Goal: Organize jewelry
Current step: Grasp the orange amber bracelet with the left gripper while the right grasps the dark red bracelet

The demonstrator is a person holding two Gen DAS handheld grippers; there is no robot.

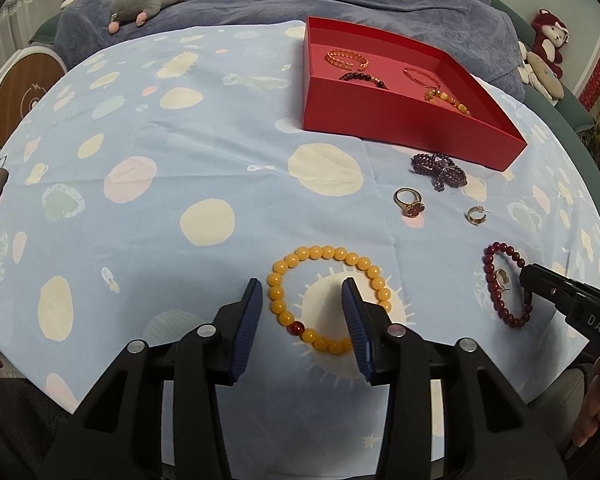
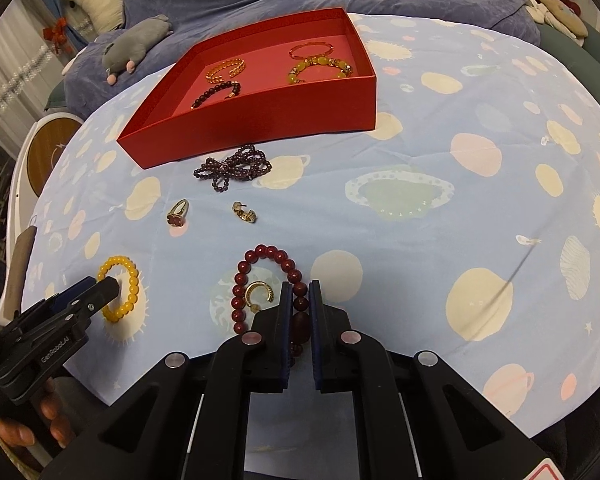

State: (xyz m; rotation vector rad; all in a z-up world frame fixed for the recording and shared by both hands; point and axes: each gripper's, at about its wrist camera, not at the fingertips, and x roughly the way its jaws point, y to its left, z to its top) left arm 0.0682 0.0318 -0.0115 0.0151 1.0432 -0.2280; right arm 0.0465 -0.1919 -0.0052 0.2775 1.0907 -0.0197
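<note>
My right gripper (image 2: 300, 308) is clenched on the dark-red bracelet (image 2: 260, 276) on the desk cloth (image 2: 420, 152); left gripper (image 1: 302, 304) straddles the yellow bracelet (image 1: 328, 300) w/o pinching (both likely bound for the red box (image 2: 260, 120)).

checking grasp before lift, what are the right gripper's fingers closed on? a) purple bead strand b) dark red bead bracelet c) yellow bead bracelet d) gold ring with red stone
b: the right wrist view shows the right gripper shut on the beads of the dark red bead bracelet lying on the cloth.
</note>
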